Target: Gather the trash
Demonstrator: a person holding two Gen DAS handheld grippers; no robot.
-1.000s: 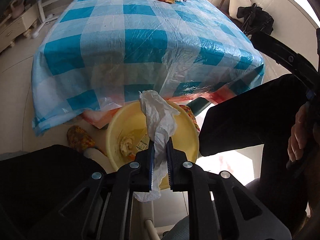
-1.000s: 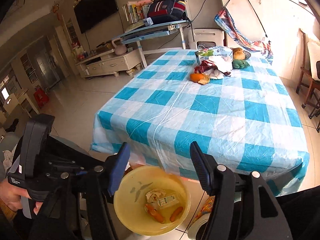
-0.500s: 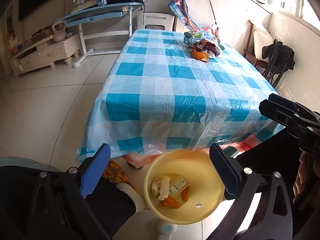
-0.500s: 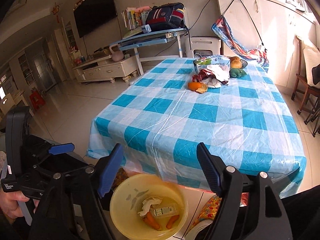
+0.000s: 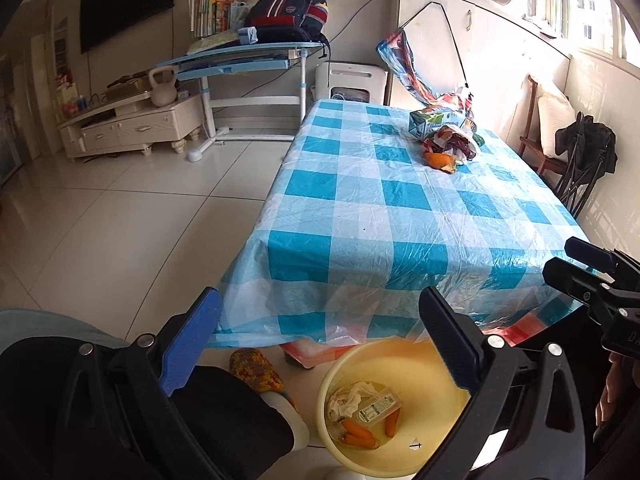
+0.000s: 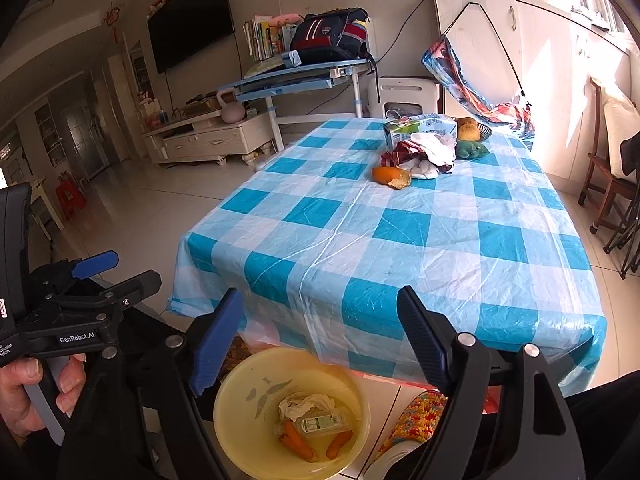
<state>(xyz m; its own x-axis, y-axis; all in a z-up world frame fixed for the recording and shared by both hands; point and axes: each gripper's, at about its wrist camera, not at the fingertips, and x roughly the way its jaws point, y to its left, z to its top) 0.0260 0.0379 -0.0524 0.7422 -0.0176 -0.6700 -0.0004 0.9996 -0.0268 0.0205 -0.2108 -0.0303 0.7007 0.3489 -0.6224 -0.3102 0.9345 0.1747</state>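
A yellow bin stands on the floor below the table's near edge. In it lie a crumpled white tissue, a clear plastic bottle and carrot pieces. My left gripper is open and empty above the bin. My right gripper is open and empty above the bin too. An orange peel and a pile of wrappers and cloth lie at the far end of the table.
The table has a blue-and-white checked plastic cover. A green carton, fruit and a green toy sit behind the pile. A knitted slipper is beside the bin. A chair stands at the right, a desk behind.
My left gripper was shut on the white tissue over the bin; it has opened and the tissue now lies in the bin. Both grippers have tilted up toward the table.
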